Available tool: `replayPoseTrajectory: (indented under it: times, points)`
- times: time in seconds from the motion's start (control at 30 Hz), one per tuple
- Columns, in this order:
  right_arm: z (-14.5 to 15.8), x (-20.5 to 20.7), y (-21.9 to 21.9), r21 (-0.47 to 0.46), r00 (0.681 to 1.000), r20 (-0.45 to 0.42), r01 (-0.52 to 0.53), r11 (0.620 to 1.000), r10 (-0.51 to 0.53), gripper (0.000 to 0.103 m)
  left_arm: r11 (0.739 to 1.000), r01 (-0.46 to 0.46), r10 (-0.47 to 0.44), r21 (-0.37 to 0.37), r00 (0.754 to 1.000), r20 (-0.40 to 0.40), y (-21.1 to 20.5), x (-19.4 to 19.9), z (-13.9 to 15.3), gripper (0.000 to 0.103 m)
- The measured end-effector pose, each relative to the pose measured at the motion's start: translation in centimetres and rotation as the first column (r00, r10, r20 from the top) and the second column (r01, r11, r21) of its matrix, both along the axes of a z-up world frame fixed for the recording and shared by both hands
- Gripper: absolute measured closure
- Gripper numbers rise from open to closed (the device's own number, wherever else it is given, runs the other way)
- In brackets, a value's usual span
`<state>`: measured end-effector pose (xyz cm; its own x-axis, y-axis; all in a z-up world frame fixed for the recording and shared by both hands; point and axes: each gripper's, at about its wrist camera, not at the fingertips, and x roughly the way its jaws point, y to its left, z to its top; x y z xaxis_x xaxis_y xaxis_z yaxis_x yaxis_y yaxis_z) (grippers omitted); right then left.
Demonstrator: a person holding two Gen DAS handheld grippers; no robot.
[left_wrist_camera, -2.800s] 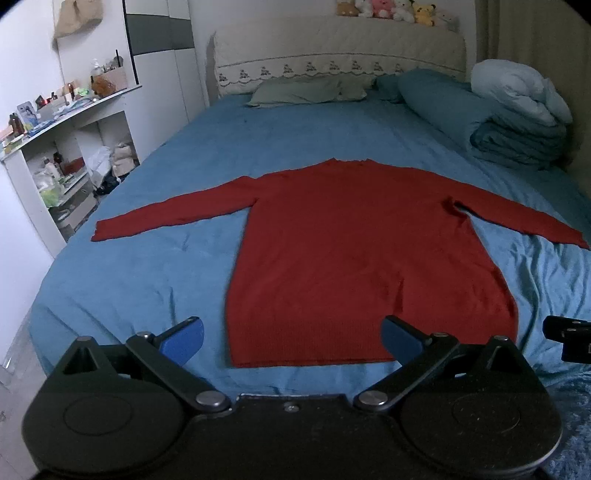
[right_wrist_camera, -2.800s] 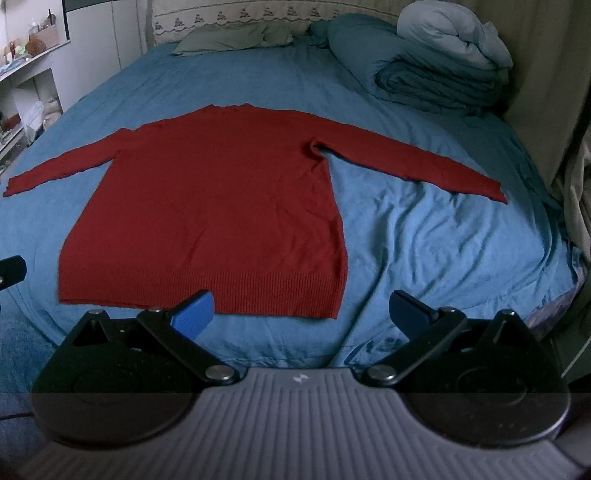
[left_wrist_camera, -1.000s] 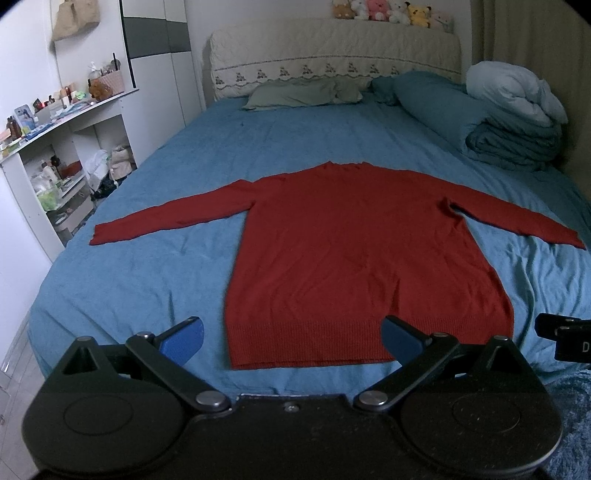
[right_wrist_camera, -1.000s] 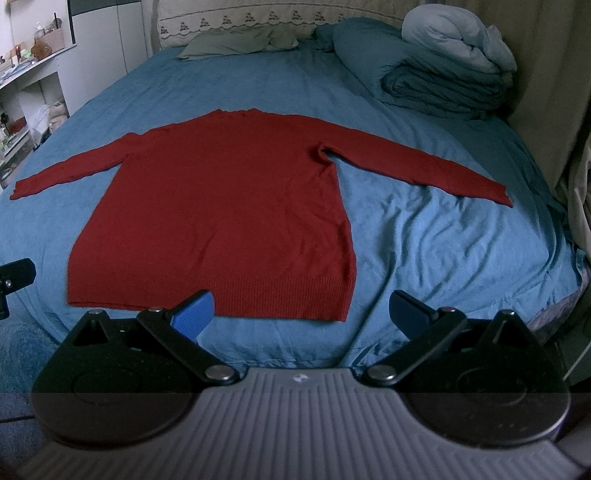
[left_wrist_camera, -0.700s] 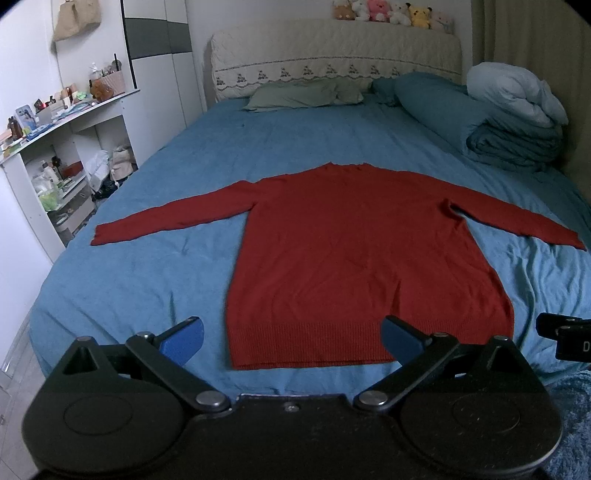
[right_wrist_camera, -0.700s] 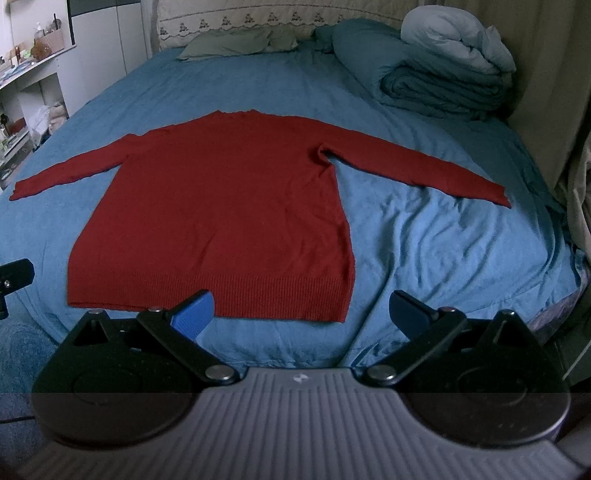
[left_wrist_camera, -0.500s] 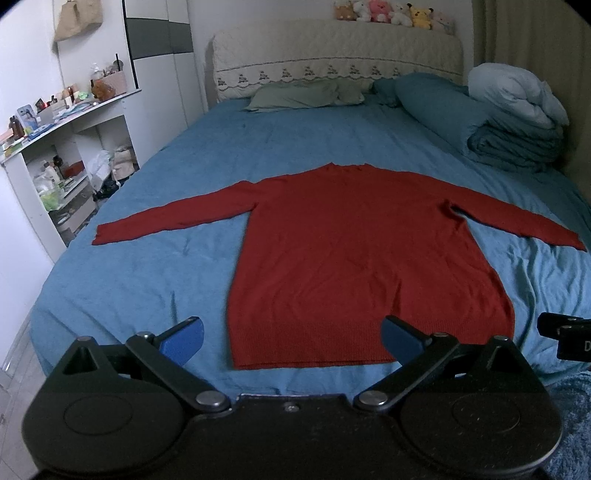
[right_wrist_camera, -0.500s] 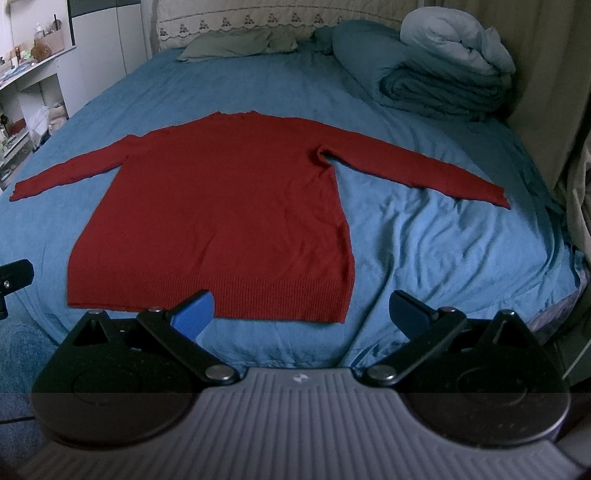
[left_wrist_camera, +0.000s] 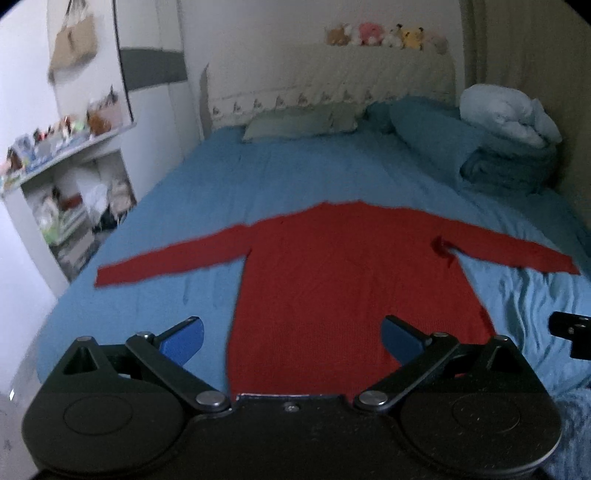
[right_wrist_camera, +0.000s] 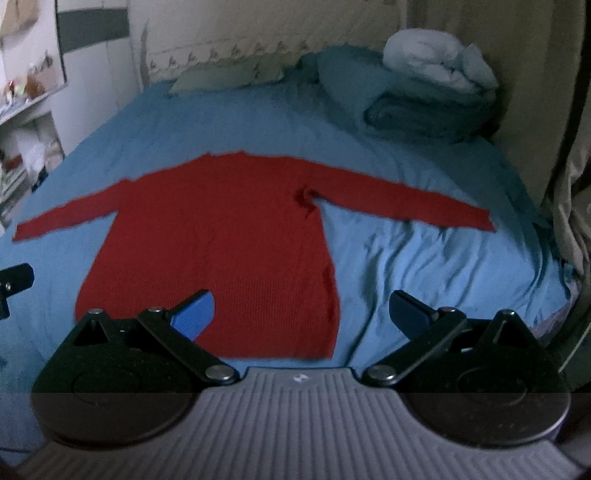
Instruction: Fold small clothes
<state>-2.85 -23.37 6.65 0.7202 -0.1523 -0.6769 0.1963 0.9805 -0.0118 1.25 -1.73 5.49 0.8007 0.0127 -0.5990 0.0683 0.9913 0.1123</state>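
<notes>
Blue bedsheet (left_wrist_camera: 295,177) carries a red sweater (left_wrist_camera: 343,280) spread flat, sleeves out. Left gripper (left_wrist_camera: 291,338) and right gripper (right_wrist_camera: 301,308) hover level over its hem, jaws wide apart, holding nothing.

One red sweater (left_wrist_camera: 343,280) lies ahead of both grippers, two sleeves spread wide. Two grippers in play: the left gripper (left_wrist_camera: 291,338) and the right gripper (right_wrist_camera: 302,311), each with two fingers parted. Far ahead, one green pillow (left_wrist_camera: 295,124). Ahead to the right, one stack of folded bedding (left_wrist_camera: 506,147). Plush toys (left_wrist_camera: 384,35) on the headboard, too blurred to count.
</notes>
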Motion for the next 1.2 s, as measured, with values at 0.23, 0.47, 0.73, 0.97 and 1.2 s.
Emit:
replayPoseTrajectory:
  times: [0.23,0.47,0.73,0.97,1.2]
  points:
    - [0.9,4.4,-5.7,-0.018,0.992,0.049,0.115,0.993,-0.114,0.0,0.987,0.137,-0.131,-0.085,0.989,0.065,-3.9,7.4,2.1,0.0]
    - [-1.9,11.1,-14.6,-0.042,0.965,0.06,0.258,0.965,-0.256,0.0,0.965,0.24,-0.233,-0.103,0.969,0.079,-9.9,16.5,1.1,0.0]
    - [-9.4,17.2,-25.1,0.015,0.917,0.098,0.386,0.922,-0.386,0.0,0.952,0.292,-0.295,-0.091,0.955,-0.021,-16.6,27.5,-6.0,0.0]
    - [-17.7,21.1,-32.0,0.133,0.871,0.055,0.478,0.868,-0.488,0.0,0.947,0.315,-0.321,-0.068,0.941,-0.109,-21.5,33.6,-12.9,0.0]
    - [-22.8,23.5,-34.9,0.198,0.844,0.06,0.513,0.835,-0.533,0.014,0.948,0.315,-0.319,-0.054,0.929,-0.185,-23.9,37.1,-17.8,0.001]
